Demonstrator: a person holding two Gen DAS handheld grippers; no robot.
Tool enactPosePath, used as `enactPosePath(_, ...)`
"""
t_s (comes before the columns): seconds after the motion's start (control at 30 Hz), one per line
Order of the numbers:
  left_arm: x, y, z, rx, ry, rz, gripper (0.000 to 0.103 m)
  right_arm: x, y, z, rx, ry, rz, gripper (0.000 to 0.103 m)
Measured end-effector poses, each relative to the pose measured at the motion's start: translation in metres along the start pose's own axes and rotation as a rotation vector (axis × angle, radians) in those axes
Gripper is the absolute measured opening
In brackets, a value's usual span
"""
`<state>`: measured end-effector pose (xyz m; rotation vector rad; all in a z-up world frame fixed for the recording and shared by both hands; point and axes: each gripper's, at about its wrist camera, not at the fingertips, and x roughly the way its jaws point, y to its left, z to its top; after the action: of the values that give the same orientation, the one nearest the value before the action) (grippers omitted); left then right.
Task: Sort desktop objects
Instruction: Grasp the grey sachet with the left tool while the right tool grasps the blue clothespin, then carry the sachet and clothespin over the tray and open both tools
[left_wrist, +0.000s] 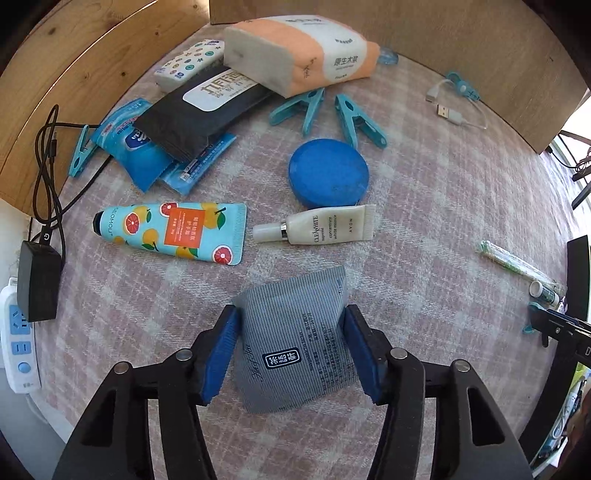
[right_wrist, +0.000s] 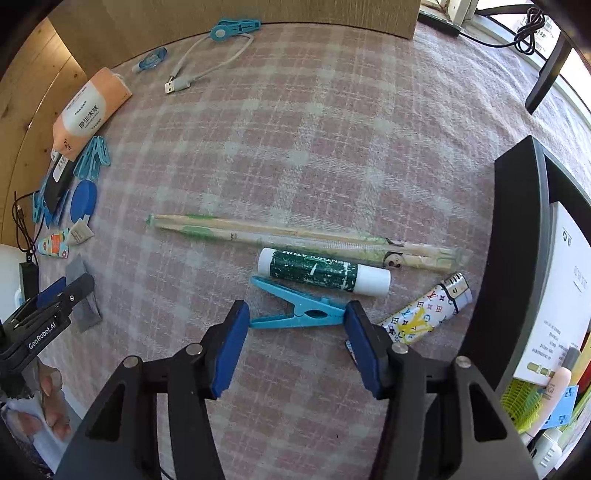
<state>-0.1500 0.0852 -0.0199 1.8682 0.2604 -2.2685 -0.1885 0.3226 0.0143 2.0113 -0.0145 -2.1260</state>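
Left gripper (left_wrist: 290, 354) brackets the flat grey striped foil sachet (left_wrist: 295, 339) lying on the pink plaid cloth of the desk (left_wrist: 443, 206), pads touching its crinkled edges. Only the right wrist view shows the right gripper (right_wrist: 295, 343), jaws half-wide around the tail of a turquoise plastic clothes peg (right_wrist: 295, 304), beside a green-and-white glue stick (right_wrist: 323, 273) and wrapped wooden chopsticks (right_wrist: 295, 234).
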Motion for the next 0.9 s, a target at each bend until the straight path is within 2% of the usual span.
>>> enactPosePath(0.03, -0.001, 0.003, -0.001, -0.006, 0.001, -0.004, 0.045, -0.001, -0.003, 0.000, 0.012, 0.002, 0.003, 0.039)
enactPosePath(0.1, 0.000, 0.015, -0.002, -0.009, 0.003, -0.014, 0.039, -0.002, -0.008, 0.000, 0.027, 0.007, 0.027, 0.038)
enactPosePath(0.2, -0.001, 0.026, -0.007, -0.014, 0.004, -0.027, 0.035, -0.002, -0.010, -0.002, 0.023, -0.001, 0.028, 0.038)
enactPosePath(0.27, -0.002, 0.040, -0.014, -0.024, 0.007, -0.048, 0.033, -0.003, -0.010, -0.008, 0.023, -0.005, 0.031, 0.036)
enactPosePath(0.33, -0.004, 0.055, -0.022, -0.032, 0.006, -0.066, 0.032, -0.007, -0.011, -0.012, 0.027, -0.015, 0.044, 0.028)
enactPosePath(0.37, -0.004, 0.058, -0.024, -0.032, 0.004, -0.067, 0.031, -0.010, -0.011, -0.013, 0.026, -0.019, 0.050, 0.028)
enactPosePath(0.4, -0.008, 0.080, -0.028, -0.032, 0.002, -0.066, 0.031, -0.011, -0.010, -0.015, 0.024, -0.019, 0.052, 0.027)
enactPosePath(0.53, -0.014, 0.098, -0.041, -0.043, -0.008, -0.075, 0.029, -0.010, -0.008, -0.018, 0.035, -0.021, 0.058, 0.027)
enactPosePath(0.73, -0.044, 0.098, -0.063, -0.012, -0.053, -0.092, 0.029, -0.020, -0.011, -0.033, 0.036, -0.048, 0.073, 0.026)
enactPosePath(0.9, -0.065, 0.090, -0.076, 0.038, -0.081, -0.121, 0.029, -0.035, 0.005, -0.025, 0.031, -0.079, 0.084, 0.026)
